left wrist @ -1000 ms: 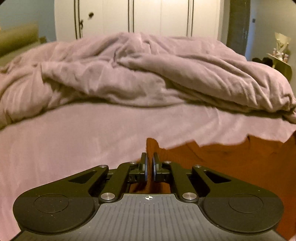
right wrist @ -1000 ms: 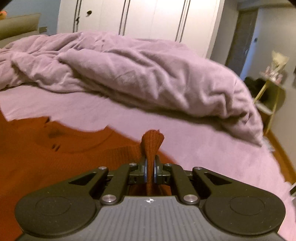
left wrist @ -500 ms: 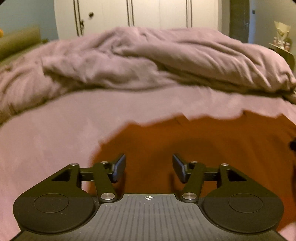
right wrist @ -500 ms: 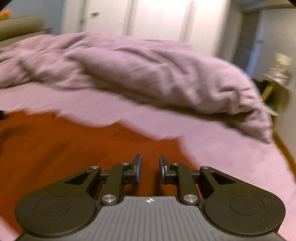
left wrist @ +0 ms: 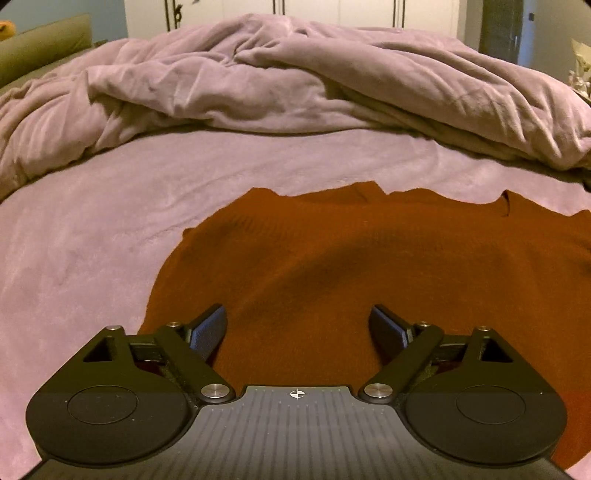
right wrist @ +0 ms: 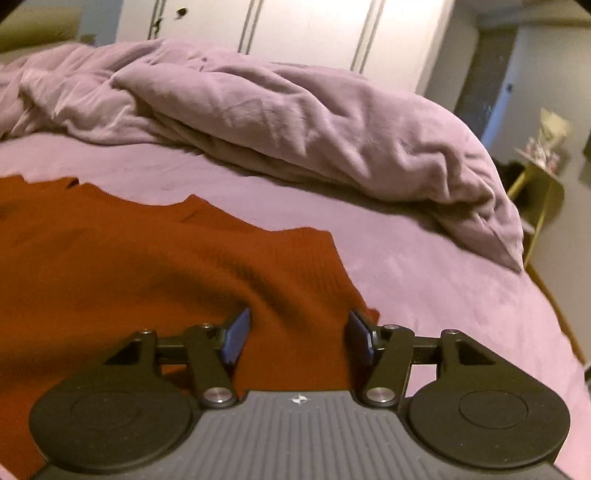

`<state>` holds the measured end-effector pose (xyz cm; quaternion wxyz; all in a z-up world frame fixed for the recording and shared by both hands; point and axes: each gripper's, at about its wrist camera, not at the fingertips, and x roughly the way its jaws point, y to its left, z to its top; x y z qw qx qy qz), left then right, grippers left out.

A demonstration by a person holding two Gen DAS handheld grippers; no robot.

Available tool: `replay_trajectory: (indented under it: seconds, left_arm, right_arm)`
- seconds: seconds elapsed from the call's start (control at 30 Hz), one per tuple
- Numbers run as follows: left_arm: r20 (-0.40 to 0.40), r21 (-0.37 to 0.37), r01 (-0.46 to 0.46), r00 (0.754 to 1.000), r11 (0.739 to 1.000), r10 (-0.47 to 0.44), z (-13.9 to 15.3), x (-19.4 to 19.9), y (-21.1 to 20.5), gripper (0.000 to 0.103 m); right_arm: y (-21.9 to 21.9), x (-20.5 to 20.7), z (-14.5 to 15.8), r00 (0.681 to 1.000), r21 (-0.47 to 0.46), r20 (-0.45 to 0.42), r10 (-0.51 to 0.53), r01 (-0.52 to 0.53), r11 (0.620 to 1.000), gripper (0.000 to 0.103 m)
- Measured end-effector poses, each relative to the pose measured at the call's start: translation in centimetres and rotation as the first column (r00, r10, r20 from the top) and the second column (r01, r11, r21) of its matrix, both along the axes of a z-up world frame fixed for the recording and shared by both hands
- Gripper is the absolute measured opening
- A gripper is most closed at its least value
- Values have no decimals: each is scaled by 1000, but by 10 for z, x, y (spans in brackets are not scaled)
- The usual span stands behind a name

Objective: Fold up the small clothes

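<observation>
**Hovering open over a spread rust knit**

Lying flat on the bed (left wrist: pixel 92 258), the rust-orange knitted garment (left wrist: pixel 351 258) is spread wide across the mauve sheet, its far edge jagged and uneven in both wrist views. It looks laid out on purpose: a smooth, opened-out piece gives clean edges to pick up for a fold.

The left gripper (left wrist: pixel 297 328) is wide open and holds nothing; its blue-padded fingers (left wrist: pixel 208 328) sit above the garment's near left portion, close to where the cloth's left edge curves against the sheet. The right gripper (right wrist: pixel 297 336) is likewise spread apart and empty, poised over the garment's right side (right wrist: pixel 147 266), where a ribbed band runs toward a corner just beyond its right finger. Whether either gripper touches the fabric cannot be told from these views.

With one gripper at each side of the piece, the stance suits a two-handed grasp. My judgement is that the fold proper is not yet done, since the cloth shows as a single flat layer with soft ripples only.

A rumpled duvet (left wrist: pixel 295 74) is heaped farther up the bed, well apart from the garment, leaving a flat stretch of sheet for working. White wardrobe doors (right wrist: pixel 295 29) stand behind, and a small yellow side table (right wrist: pixel 543 184) sits off the bed's right.
</observation>
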<state>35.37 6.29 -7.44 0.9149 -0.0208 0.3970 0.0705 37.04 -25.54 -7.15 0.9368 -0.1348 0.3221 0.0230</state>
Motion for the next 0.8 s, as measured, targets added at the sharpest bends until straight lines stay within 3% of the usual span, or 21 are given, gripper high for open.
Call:
replay_trajectory:
  seconds: [0.07,0.2,0.37,0.47,0.57,0.67,0.8]
  left_arm:
    - [-12,-5,5,1000,1000,-5,2,-3,-1,89]
    - [-18,-23,45,999,999,-46,11,-19,-8,89]
    - [-29,-19,76,997,997,-77,13,-36,-8,90]
    - [-35,-6,72,997,997,-72,13,-43,-3,91]
    - [-40,-3,52,998,999,-52,17,-55,3,91]
    - [-63,25,52,997,998,-50,17,-71,7,91]
    - [-76,63,86,994,994,-81,16,-87,3,93]
  right_arm:
    - [7,-15,6,1000,10,-5,2,-2,1000,52]
    - [21,-64,11,994,48,3,111,-111,993,48]
    - [18,-104,-3,989,-13,3,149,-149,989,44]
    - [1,-107,-5,996,-58,11,85,-84,995,45]
    - [-20,-104,2,1000,27,-15,5,-5,1000,50]
    - [-15,-112,10,999,-35,13,-50,50,998,50]
    - [-22,-123,21,990,60,-31,-135,137,989,35]
